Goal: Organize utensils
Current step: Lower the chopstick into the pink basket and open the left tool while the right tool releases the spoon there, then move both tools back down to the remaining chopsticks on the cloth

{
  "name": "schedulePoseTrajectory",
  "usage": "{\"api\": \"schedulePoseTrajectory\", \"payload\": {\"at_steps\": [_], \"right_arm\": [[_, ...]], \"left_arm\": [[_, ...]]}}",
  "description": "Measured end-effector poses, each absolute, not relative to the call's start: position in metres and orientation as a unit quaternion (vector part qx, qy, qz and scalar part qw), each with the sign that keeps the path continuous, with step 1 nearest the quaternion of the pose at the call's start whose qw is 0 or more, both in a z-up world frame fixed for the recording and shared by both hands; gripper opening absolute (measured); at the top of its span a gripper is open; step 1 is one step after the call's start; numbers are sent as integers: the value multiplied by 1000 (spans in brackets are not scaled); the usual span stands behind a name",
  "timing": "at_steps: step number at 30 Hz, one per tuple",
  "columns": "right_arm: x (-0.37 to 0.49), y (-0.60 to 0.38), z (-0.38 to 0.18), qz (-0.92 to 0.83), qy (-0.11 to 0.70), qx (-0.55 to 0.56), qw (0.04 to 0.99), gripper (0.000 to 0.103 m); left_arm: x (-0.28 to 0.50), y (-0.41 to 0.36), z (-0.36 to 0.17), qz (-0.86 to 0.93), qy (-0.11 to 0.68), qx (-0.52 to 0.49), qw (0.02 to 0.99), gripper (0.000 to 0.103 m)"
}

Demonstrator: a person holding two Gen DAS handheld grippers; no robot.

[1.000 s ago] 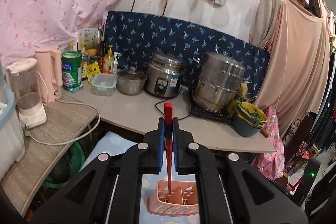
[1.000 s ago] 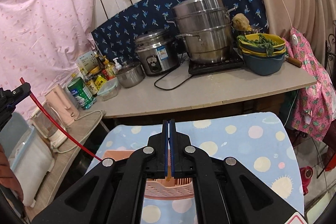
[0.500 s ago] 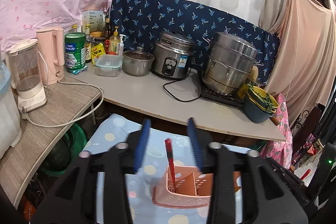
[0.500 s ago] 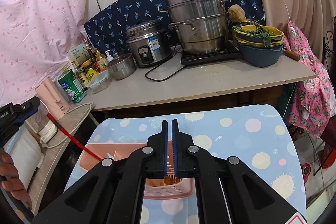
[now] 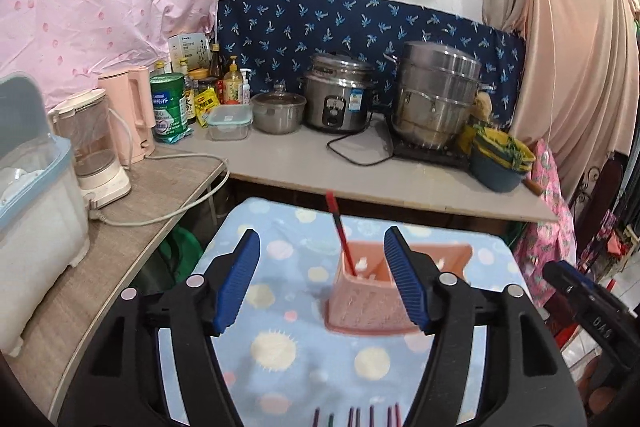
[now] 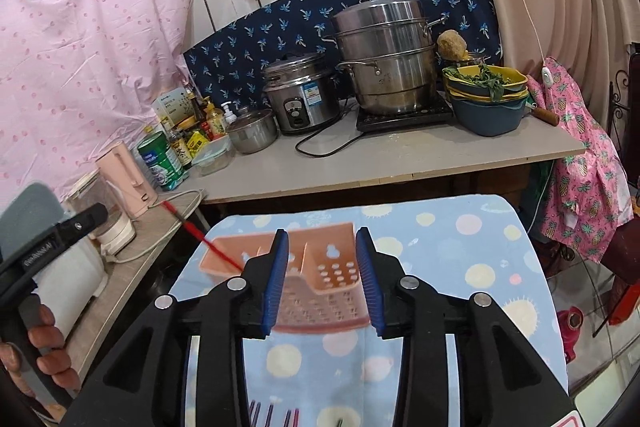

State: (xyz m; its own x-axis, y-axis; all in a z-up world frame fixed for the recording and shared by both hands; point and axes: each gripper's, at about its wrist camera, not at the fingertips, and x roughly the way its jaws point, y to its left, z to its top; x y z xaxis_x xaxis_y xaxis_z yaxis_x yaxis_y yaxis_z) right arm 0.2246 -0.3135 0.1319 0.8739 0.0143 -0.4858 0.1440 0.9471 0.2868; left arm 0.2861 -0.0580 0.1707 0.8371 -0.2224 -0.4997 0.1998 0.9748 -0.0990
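A pink perforated utensil holder (image 5: 368,291) stands on the blue dotted cloth; it also shows in the right wrist view (image 6: 316,271). A red chopstick (image 5: 340,227) leans in its left compartment and shows in the right wrist view (image 6: 200,233) too. My left gripper (image 5: 324,283) is open and empty, pulled back above the holder. My right gripper (image 6: 322,279) is open, its jaws standing either side of the holder's front. Several dark chopsticks (image 5: 360,417) lie at the near cloth edge, also in the right wrist view (image 6: 272,413).
A counter (image 5: 360,171) behind the table carries a rice cooker (image 5: 340,99), a steamer pot (image 5: 436,95), stacked bowls (image 5: 500,155) and bottles. A side shelf (image 5: 120,227) on the left holds a blender, a kettle and a plastic bin.
My left gripper opened, let go of the red chopstick into the holder and drew back. My right gripper opened from shut and now stands around the holder.
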Motion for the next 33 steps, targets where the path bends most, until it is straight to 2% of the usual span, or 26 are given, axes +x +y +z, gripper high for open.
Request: {"api": "schedulePoseTrajectory", "payload": {"at_steps": [8, 17, 33], "right_arm": [[152, -281, 110, -33, 266, 140, 953, 40], [87, -251, 53, -44, 321, 133, 937, 41], [28, -216, -37, -56, 402, 141, 903, 41]], "left_arm": [[224, -30, 129, -101, 310, -4, 945, 61], [169, -7, 66, -83, 354, 20, 931, 61], [105, -1, -13, -86, 417, 47, 904, 61]]}}
